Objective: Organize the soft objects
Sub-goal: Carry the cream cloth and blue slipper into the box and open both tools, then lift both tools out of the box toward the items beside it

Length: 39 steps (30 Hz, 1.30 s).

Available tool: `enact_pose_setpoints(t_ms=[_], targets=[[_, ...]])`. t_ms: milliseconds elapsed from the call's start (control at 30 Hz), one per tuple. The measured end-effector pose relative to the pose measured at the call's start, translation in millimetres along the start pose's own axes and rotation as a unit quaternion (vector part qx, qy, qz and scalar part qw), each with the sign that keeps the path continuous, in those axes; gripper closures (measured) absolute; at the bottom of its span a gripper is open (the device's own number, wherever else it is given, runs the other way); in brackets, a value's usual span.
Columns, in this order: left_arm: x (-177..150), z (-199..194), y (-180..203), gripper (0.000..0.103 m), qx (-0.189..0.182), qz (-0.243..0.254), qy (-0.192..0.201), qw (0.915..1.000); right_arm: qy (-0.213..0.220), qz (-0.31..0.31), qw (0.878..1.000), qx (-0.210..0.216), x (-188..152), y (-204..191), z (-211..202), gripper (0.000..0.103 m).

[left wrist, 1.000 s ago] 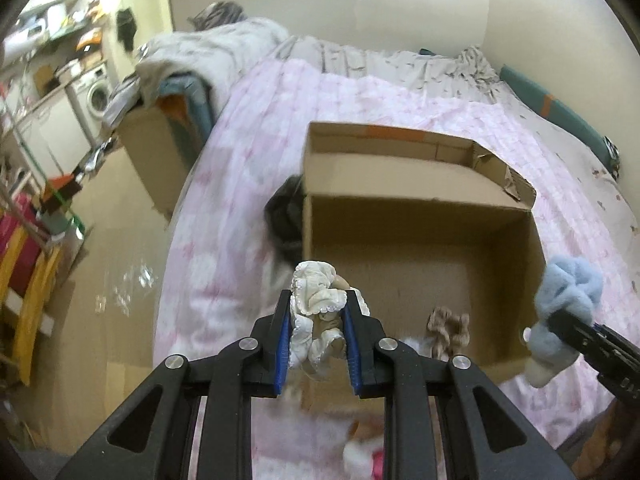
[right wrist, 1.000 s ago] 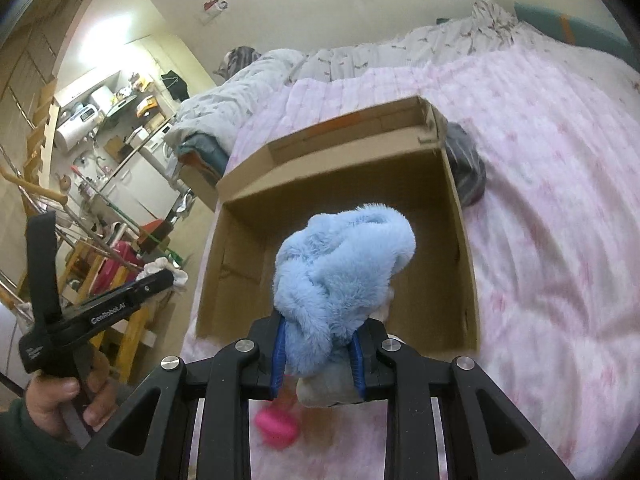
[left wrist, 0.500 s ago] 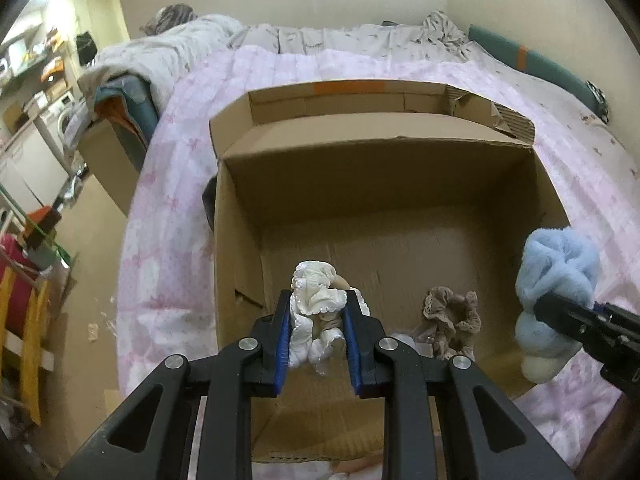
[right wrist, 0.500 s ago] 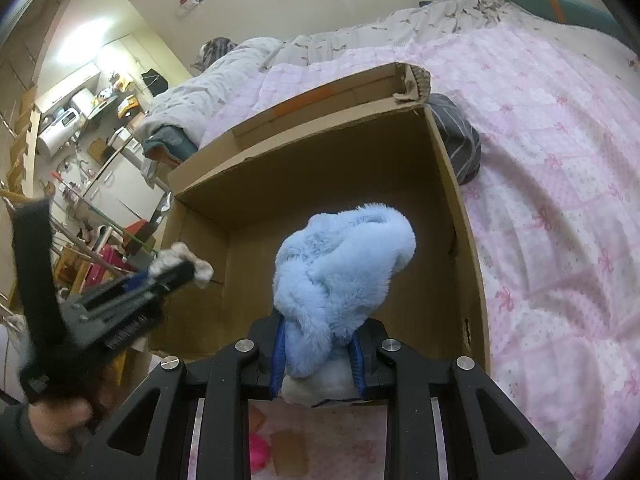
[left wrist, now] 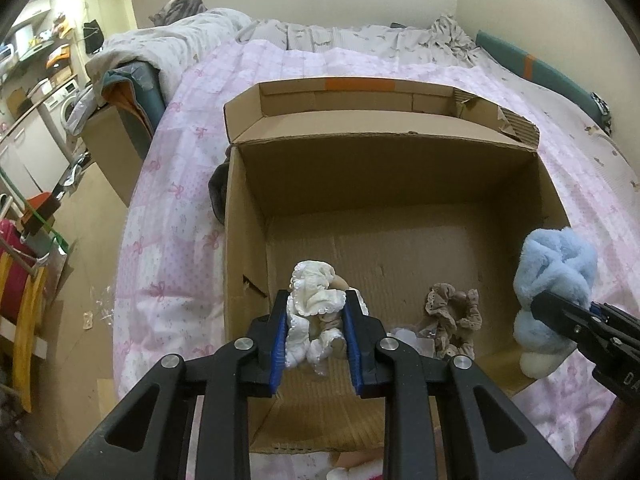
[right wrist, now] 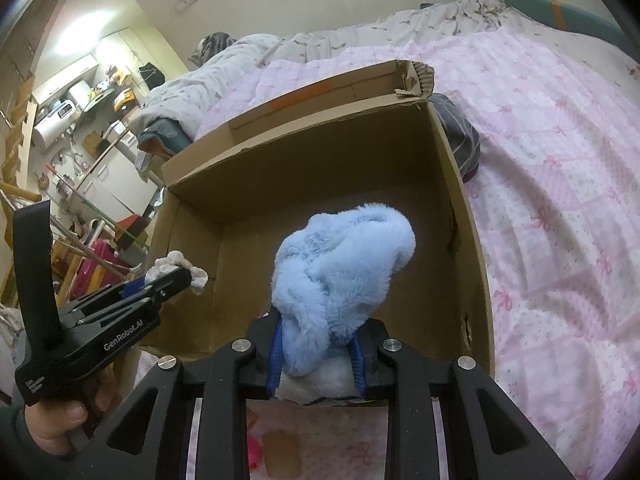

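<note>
Scrunchies are being sorted: a white one (left wrist: 316, 308) is clamped in the left gripper (left wrist: 316, 340), a blue one (right wrist: 340, 276) in the right gripper (right wrist: 318, 354), both held over the box (left wrist: 400, 168). One brown scrunchie (left wrist: 450, 316) is already inside. Beyond, pink bed (left wrist: 320, 64), cluttered room.

A bed with a pink bow-patterned quilt (left wrist: 180, 216) fills most of the view. At its far end lies a rumpled grey floral duvet (left wrist: 348, 34), heaped higher at the far left corner. A teal headboard pad with an orange stripe (left wrist: 532, 66) runs along the bed's right edge. A dark grey garment (right wrist: 460, 140) lies on the quilt. Left of the bed, a washing machine (left wrist: 66, 98) stands among cluttered shelves, and a red-and-yellow rack (left wrist: 18, 280) stands on the floor.
</note>
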<state>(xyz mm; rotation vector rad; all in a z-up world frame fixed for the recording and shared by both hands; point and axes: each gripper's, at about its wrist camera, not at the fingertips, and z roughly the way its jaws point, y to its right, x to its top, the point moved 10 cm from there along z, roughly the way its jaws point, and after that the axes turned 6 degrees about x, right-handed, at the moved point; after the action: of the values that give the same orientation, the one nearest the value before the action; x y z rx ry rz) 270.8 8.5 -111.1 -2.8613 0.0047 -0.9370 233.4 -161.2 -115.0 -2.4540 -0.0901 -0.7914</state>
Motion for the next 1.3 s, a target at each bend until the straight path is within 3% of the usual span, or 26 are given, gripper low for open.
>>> enact_pose_setpoints(t_ms=[200,300,367,433,500,633,867,1300], targets=[[0,-2,0,0.08,-0.001,-0.001,0.0,1.0,0.003,0.002,1.0,-0.002,1,0,1,0.072],[2,-5,3,0.071,-0.007,0.0,0.003,1.0,0.003,0.0,1.0,-0.004,1,0,2,0.07],[4,-6,3,0.067,-0.009,-0.001,0.006,0.9999,0.001,-0.001,1.0,-0.005,0,0,2,0.056],[4,-6,2,0.065,-0.003,-0.001,0.008,1.0,0.001,-0.002,1.0,-0.002,-1,-1,2,0.053],[4,-6,1,0.057,-0.002,-0.003,0.006,1.0,0.001,-0.008,1.0,-0.005,-2,-3,3,0.051],[8,-10,1,0.032,-0.014,-0.017,0.012,0.9997,0.001,-0.006,1.0,-0.002,-2,-3,2,0.033],[10,-14,0,0.03,-0.006,-0.016,0.024,0.9996,0.018,0.019,1.0,-0.004,5,5,-4,0.009],[10,-14,-1,0.03,0.004,-0.01,0.027,0.9996,0.031,0.021,0.999,-0.005,9,7,-9,0.008]])
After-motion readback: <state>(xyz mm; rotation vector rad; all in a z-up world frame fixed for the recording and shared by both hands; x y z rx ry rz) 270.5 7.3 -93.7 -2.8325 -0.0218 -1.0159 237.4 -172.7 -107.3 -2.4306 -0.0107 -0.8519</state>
